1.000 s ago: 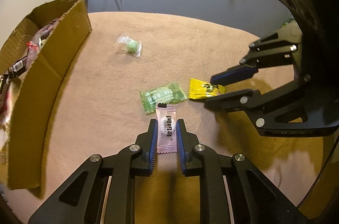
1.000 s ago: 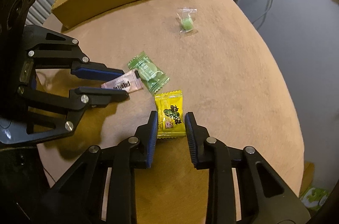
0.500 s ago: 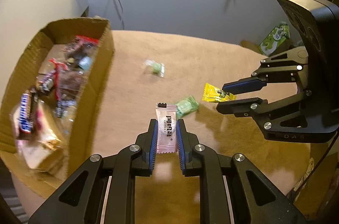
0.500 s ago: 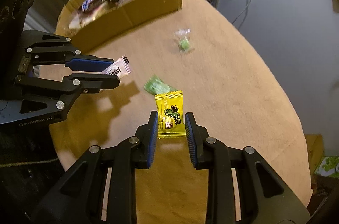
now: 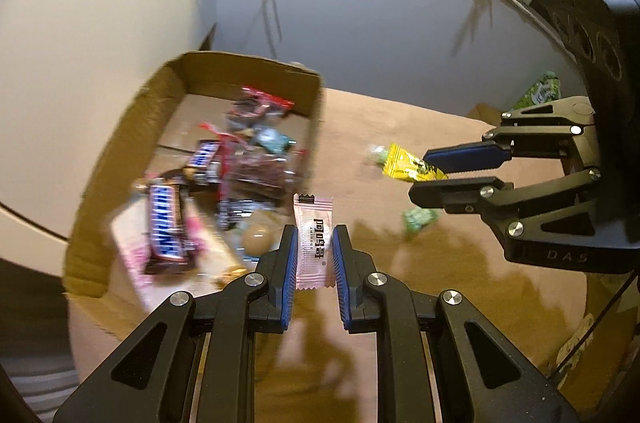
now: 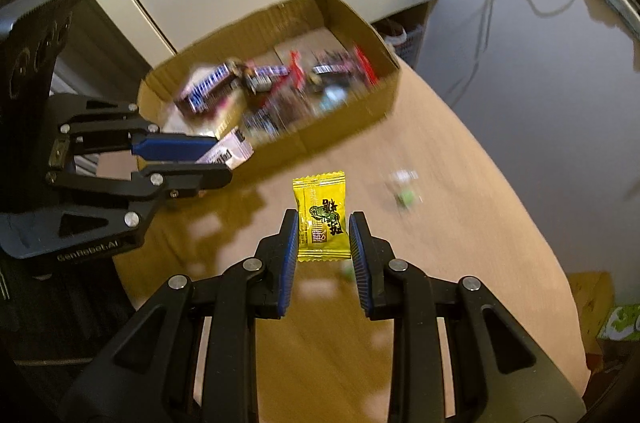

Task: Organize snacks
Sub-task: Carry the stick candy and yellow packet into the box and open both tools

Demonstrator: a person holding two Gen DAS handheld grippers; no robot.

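Tan table (image 6: 460, 263), mid-carry: left gripper (image 5: 314, 255) clenches the pink sachet (image 5: 314, 243), right gripper (image 6: 324, 239) the yellow packet (image 6: 322, 219); next, release over the cardboard box (image 5: 120, 151) at the table's edge.

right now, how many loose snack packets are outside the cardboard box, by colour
pink-and-white rectangular candy packet, in the left gripper: 1
yellow foil snack packet, in the right gripper: 1
green wrapped candies on the tan table: 2
total: 4
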